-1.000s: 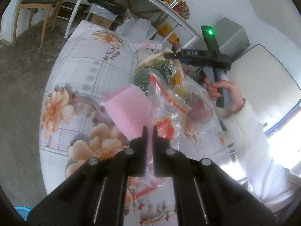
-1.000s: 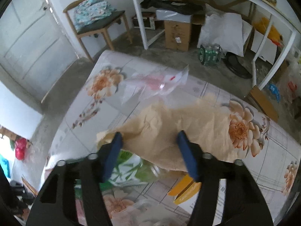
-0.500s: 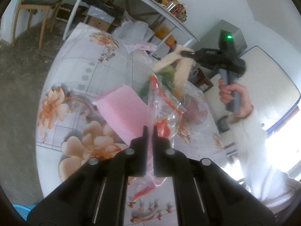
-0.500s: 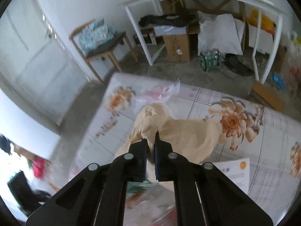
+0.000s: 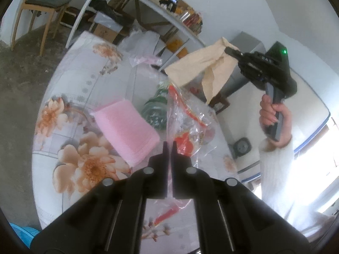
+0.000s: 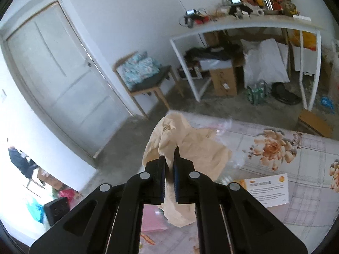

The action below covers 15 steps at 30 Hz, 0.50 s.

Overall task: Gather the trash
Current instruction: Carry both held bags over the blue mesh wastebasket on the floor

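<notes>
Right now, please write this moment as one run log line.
left gripper: shut on clear plastic bag | right gripper: shut on tan paper, lifted above table

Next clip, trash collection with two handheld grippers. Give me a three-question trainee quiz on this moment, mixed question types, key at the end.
1. True or false: the right gripper is shut on the brown paper.
2. What does the left gripper pinch? A. clear plastic bag B. pink foam sheet C. white leaflet
3. Fill in: the brown paper hangs ___ the floral table, not resting on it.

Key: 1 true; 2 A; 3 above
</notes>
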Each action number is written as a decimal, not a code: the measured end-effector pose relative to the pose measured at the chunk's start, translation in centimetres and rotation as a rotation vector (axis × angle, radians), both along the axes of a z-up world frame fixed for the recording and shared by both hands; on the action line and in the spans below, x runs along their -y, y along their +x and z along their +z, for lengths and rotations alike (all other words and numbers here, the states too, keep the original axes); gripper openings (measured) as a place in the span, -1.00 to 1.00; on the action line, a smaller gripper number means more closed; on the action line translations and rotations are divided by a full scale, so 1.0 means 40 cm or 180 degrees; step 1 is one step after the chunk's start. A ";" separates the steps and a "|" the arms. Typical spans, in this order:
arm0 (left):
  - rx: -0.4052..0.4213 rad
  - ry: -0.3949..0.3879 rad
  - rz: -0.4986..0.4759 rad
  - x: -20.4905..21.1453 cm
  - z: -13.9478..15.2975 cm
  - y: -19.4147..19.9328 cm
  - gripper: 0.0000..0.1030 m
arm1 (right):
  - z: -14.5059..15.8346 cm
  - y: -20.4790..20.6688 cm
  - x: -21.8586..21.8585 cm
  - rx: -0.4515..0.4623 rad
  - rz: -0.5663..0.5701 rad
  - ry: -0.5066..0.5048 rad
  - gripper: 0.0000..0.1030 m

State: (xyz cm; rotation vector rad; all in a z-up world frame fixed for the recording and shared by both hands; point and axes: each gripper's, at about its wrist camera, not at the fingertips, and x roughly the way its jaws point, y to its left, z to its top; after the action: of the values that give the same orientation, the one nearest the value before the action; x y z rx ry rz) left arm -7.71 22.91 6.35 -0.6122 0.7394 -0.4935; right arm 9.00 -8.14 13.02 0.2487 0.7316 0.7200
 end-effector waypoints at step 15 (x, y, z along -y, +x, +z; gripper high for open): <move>0.0303 -0.0250 0.1030 -0.257 0.048 -0.339 -0.98 | 0.121 -0.288 -0.143 0.0341 0.0718 0.0117 -0.87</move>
State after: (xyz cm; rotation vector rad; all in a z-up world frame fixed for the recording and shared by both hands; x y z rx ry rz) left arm -21.26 33.17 8.28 -0.7608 0.5197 -0.2512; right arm -2.52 -2.42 17.85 0.1606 0.6506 0.9545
